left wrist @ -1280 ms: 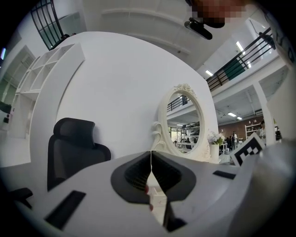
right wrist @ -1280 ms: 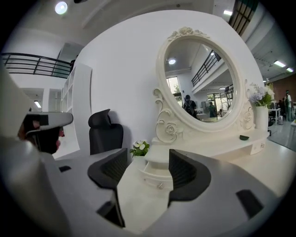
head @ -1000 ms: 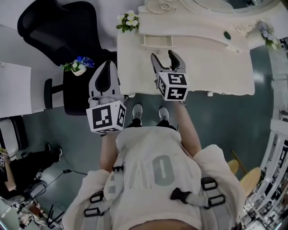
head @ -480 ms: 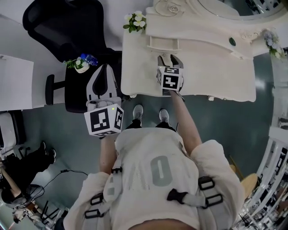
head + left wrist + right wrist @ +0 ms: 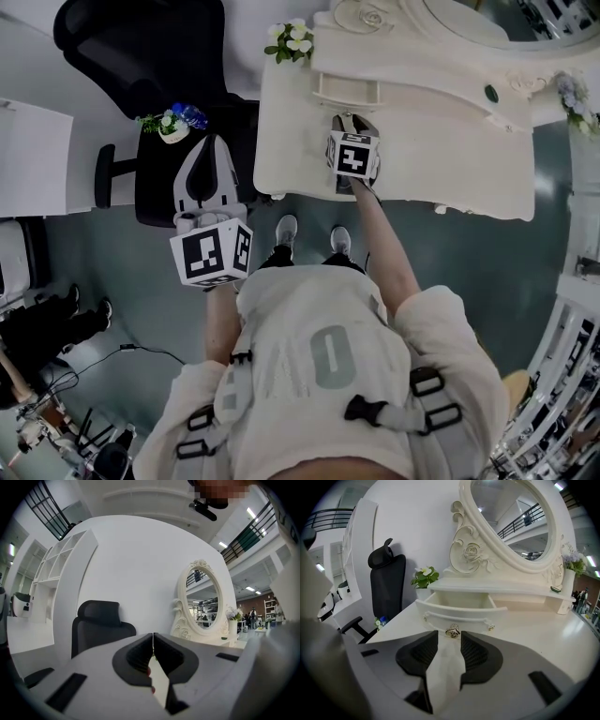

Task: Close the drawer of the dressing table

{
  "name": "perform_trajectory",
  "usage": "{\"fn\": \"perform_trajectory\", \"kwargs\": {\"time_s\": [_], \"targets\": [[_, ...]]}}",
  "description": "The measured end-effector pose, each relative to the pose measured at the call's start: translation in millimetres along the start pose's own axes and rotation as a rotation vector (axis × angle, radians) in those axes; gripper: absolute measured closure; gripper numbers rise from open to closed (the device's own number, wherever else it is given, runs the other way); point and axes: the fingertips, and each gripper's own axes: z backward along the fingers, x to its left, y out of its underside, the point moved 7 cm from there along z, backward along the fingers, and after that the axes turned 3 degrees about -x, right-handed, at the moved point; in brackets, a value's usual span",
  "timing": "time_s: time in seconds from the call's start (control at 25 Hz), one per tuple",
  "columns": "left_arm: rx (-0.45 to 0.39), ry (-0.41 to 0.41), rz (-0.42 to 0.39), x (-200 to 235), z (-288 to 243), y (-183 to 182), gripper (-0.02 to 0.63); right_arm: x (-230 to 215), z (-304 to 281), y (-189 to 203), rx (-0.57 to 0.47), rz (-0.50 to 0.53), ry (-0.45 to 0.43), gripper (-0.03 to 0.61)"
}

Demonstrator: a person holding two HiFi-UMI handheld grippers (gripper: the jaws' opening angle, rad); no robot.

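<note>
The cream dressing table (image 5: 441,150) has a small drawer (image 5: 347,91) pulled out under the mirror shelf. In the right gripper view the drawer front (image 5: 440,614) carries a metal knob (image 5: 452,631) at its middle. My right gripper (image 5: 349,124) hangs low over the tabletop and points at that knob. Its jaws have just been closing and stand partly apart; the knob sits just off the fingertips (image 5: 436,633), not pinched. My left gripper (image 5: 208,142) is shut on nothing, held level off the table's left side, with its tips (image 5: 153,635) meeting.
A black office chair (image 5: 141,56) stands left of the table, with a small pot of blue flowers (image 5: 171,124) beside it. White flowers (image 5: 291,39) sit on the table's back left corner. The oval mirror (image 5: 511,522) rises behind the drawer. A person (image 5: 37,328) sits at far left.
My right gripper has dropped lower and moved in toward the drawer front, and its jaws are narrower than before. My left gripper drifted a little to the left and stays shut.
</note>
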Motion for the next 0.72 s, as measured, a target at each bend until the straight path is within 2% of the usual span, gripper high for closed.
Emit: {"fn": "perform_trajectory", "kwargs": {"time_s": [0.72], "targets": [[0.012,-0.034,-0.007,7,2,4,0.594,-6,-11,2,0.007,-0.004,0.03,0.468]]}}
